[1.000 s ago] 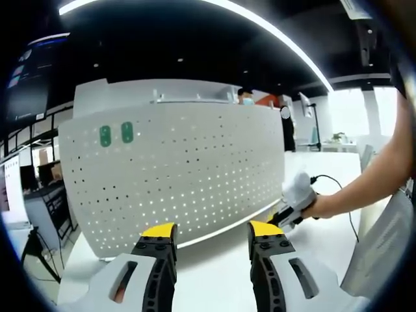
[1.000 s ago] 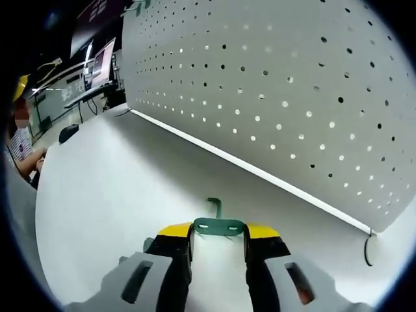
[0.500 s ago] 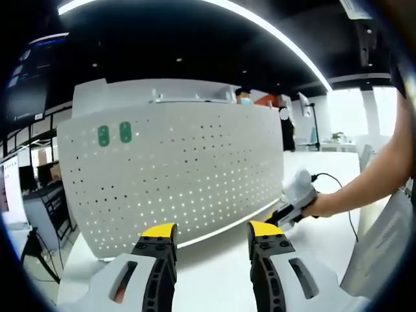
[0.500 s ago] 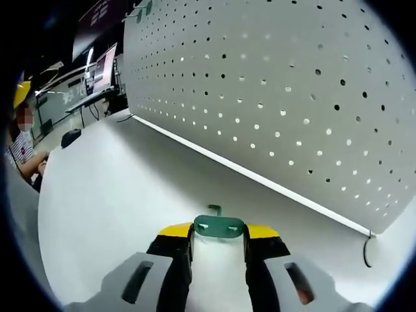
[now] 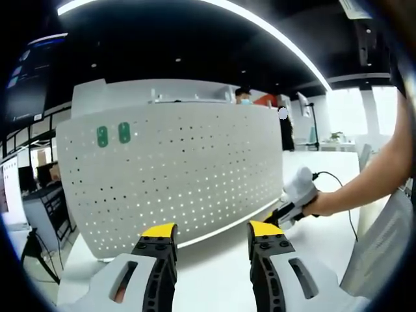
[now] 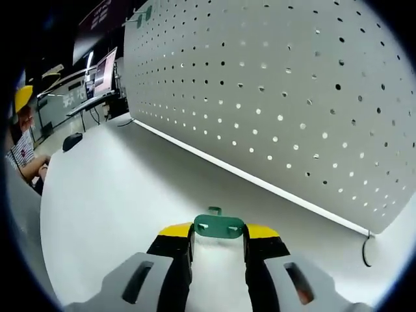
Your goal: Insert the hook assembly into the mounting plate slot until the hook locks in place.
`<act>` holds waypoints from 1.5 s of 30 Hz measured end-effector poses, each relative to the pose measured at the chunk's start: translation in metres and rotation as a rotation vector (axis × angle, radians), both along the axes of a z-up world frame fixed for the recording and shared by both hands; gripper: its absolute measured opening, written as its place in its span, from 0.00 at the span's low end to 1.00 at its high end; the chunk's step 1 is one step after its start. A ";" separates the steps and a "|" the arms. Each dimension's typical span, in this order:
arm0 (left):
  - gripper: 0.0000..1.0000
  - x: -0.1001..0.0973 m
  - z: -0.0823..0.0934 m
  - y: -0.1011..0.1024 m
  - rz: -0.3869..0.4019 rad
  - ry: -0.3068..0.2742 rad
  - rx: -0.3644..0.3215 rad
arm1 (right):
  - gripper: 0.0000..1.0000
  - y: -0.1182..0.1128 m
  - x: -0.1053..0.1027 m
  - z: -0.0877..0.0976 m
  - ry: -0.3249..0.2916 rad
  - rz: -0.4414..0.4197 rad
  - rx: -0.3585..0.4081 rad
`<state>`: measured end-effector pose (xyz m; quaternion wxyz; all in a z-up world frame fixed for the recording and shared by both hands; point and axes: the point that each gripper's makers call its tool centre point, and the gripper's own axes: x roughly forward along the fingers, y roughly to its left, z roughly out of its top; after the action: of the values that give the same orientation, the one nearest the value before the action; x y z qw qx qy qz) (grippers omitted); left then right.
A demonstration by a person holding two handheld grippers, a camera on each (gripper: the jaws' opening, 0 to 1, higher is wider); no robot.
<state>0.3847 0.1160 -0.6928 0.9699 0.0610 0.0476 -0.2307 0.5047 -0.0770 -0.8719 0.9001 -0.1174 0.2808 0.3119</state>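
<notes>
The right hand-held gripper (image 6: 219, 235) is clamping the green hook assembly (image 6: 219, 226) between its yellow jaw tips, low above the white counter (image 6: 110, 188). The hook could be slipping or tilting in that narrow grip, then missing a hole in the perforated mounting plate (image 6: 292, 91) standing just beyond. The left hand-held gripper (image 5: 211, 232) is holding nothing, jaws apart, facing the plate from nearer.
</notes>
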 end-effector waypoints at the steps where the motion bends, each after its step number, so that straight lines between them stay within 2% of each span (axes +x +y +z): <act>1: 0.44 0.000 0.000 0.000 0.000 0.000 0.000 | 0.28 0.000 0.000 0.001 -0.002 0.001 0.001; 17: 0.43 -0.003 0.001 -0.005 -0.022 -0.005 0.002 | 0.28 0.006 -0.009 0.027 -0.040 0.017 0.045; 31: 0.43 -0.009 0.003 -0.010 -0.042 -0.016 0.011 | 0.28 0.023 -0.024 0.079 -0.141 0.071 0.097; 45: 0.42 -0.012 0.015 -0.018 -0.078 -0.037 0.016 | 0.28 0.041 -0.045 0.135 -0.238 0.128 0.166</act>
<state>0.3727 0.0983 -0.6780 0.9604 0.0746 0.0291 -0.2668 0.4598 -0.0358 -0.7372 0.9119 -0.0962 0.1374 0.3746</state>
